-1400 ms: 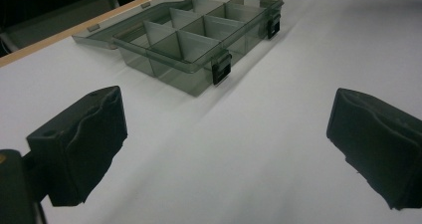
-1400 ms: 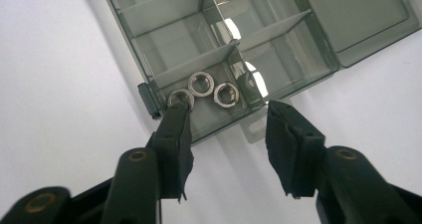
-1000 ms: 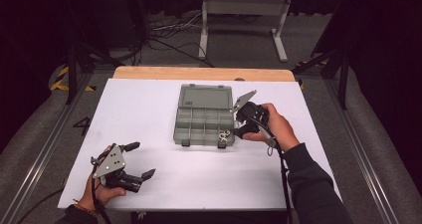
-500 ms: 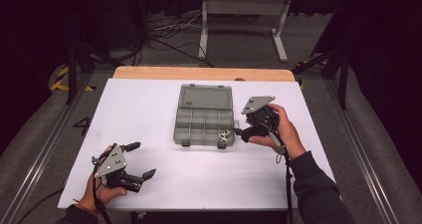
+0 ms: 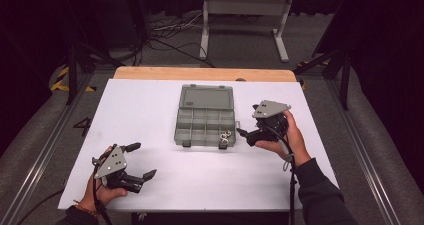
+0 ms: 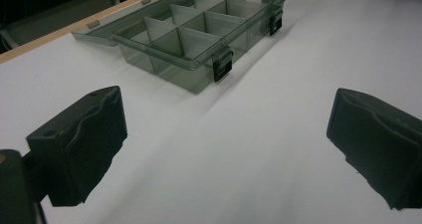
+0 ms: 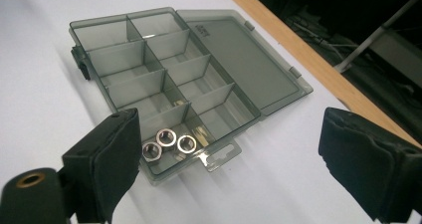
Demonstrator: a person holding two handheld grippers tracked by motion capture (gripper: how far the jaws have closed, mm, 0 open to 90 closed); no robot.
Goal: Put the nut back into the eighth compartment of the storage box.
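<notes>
A grey see-through compartment box (image 5: 205, 119) lies open in the middle of the white table, its lid flat on the far side. Three metal nuts (image 5: 225, 136) sit in its front right compartment, close ahead in the right gripper view (image 7: 166, 142). My right gripper (image 5: 247, 119) is just right of the box, pointing at it. Its jaws have just been opening and stand wide with nothing between them (image 7: 239, 169). My left gripper (image 5: 143, 160) rests open at the table's front left, empty (image 6: 224, 149), and the box (image 6: 199, 35) is well ahead of it.
The white table top (image 5: 150, 110) has a wooden strip (image 5: 200, 74) along its far edge. Beyond it, cables and the legs of a stand (image 5: 240, 15) are on the dark floor. Metal rails (image 5: 45, 150) run along both sides of the table.
My right gripper has drawn back to the right, away from the box's front right corner, and its jaws have spread wider. The left gripper has stayed put.
</notes>
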